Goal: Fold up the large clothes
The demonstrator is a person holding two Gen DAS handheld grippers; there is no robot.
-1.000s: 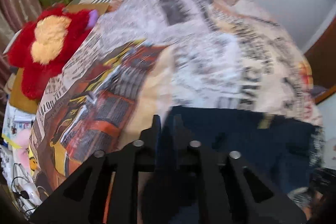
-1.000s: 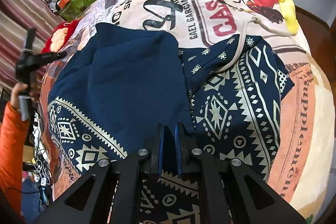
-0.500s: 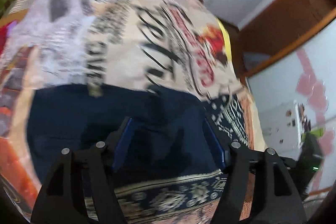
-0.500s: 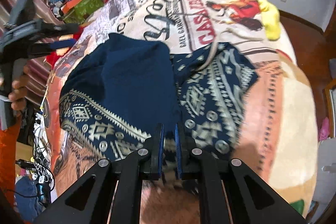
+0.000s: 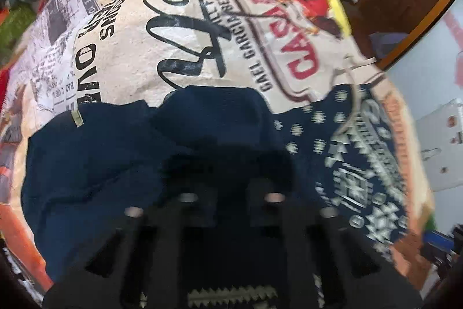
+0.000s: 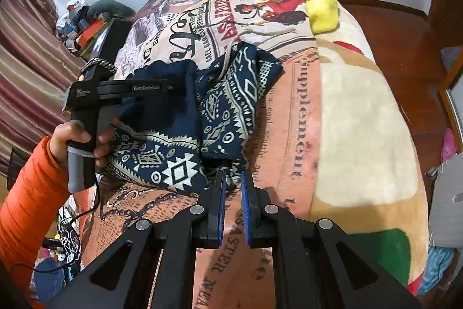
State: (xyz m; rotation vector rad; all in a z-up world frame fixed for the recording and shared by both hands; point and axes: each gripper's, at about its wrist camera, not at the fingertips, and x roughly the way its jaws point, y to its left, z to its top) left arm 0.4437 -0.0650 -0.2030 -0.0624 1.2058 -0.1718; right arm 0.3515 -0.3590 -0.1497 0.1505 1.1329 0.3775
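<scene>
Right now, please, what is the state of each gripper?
Left gripper: closed on the navy patterned garment.
Right gripper: closed on the same garment's edge.

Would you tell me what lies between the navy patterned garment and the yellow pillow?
In the right wrist view, only printed bedspread and a drawstring lie between garment and pillow.

Both wrist views look steeply down, close; share navy garment (image 5: pixel 95 164) (image 6: pixel 162 112), printed blanket (image 5: pixel 179 54) (image 6: pixel 341 106).
</scene>
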